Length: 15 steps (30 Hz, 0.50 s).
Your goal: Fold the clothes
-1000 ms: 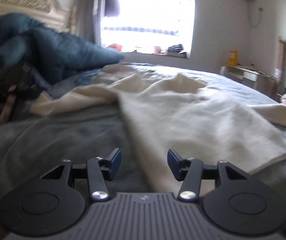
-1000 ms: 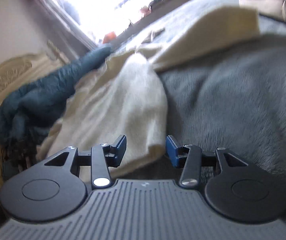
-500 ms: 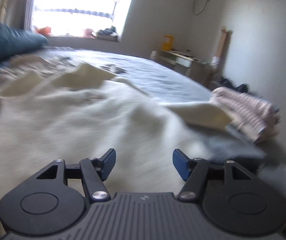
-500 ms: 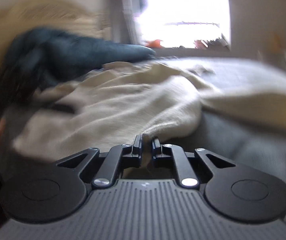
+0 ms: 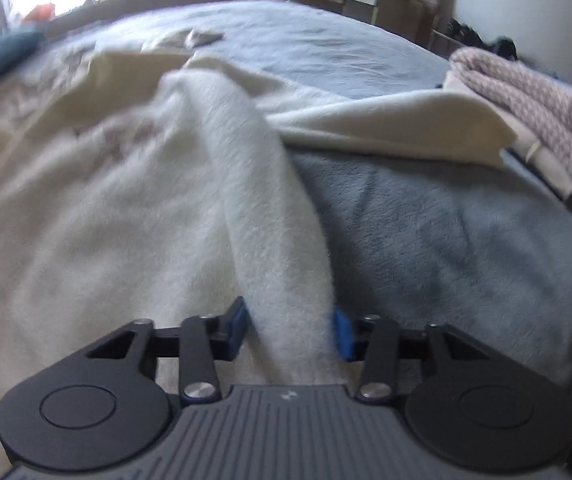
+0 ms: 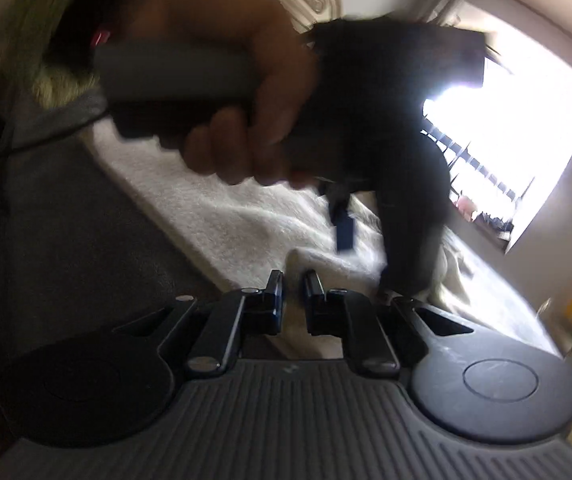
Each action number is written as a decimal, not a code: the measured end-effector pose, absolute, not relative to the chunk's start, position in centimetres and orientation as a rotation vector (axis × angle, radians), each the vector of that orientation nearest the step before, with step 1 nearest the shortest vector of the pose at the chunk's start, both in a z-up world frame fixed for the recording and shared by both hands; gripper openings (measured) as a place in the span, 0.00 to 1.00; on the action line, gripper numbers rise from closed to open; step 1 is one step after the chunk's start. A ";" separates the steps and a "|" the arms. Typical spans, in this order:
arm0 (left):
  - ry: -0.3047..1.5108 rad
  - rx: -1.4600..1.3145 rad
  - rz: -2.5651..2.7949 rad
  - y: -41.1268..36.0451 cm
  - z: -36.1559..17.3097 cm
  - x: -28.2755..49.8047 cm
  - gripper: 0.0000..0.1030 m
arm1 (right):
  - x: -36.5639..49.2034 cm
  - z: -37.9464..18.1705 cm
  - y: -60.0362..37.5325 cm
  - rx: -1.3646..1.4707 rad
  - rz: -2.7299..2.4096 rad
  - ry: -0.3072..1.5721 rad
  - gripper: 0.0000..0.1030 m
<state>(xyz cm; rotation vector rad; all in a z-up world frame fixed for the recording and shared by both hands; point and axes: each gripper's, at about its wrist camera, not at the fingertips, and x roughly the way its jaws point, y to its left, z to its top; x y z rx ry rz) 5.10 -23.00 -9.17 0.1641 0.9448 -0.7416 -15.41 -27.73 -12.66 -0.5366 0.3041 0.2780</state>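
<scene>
The cream garment (image 5: 134,184) lies spread over the grey bed (image 5: 445,232). The left tongs (image 5: 290,330) have just been closing and now pinch a raised ridge of it. The right tongs (image 6: 293,296), nearly closed, grip its near edge. A folded pink knit (image 5: 525,92) sits at the bed's far right.

No legible text or labels.

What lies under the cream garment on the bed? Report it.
Under the cream garment a grey blanket shows beside it and a lighter sheet beyond. What lies beneath its middle is covered.
</scene>
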 end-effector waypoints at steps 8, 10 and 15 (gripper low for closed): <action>0.958 -0.243 -0.745 -15.3 -9.8 7.7 0.18 | -12.0 -7.7 -45.6 0.364 0.208 0.437 0.53; 0.952 -0.387 -0.757 -13.0 -10.5 8.2 0.18 | -8.7 -8.9 -50.7 0.680 0.175 0.496 0.56; 0.962 -0.595 -0.748 -9.3 -12.6 9.5 0.18 | -2.1 -13.2 -58.3 1.158 0.019 0.582 0.60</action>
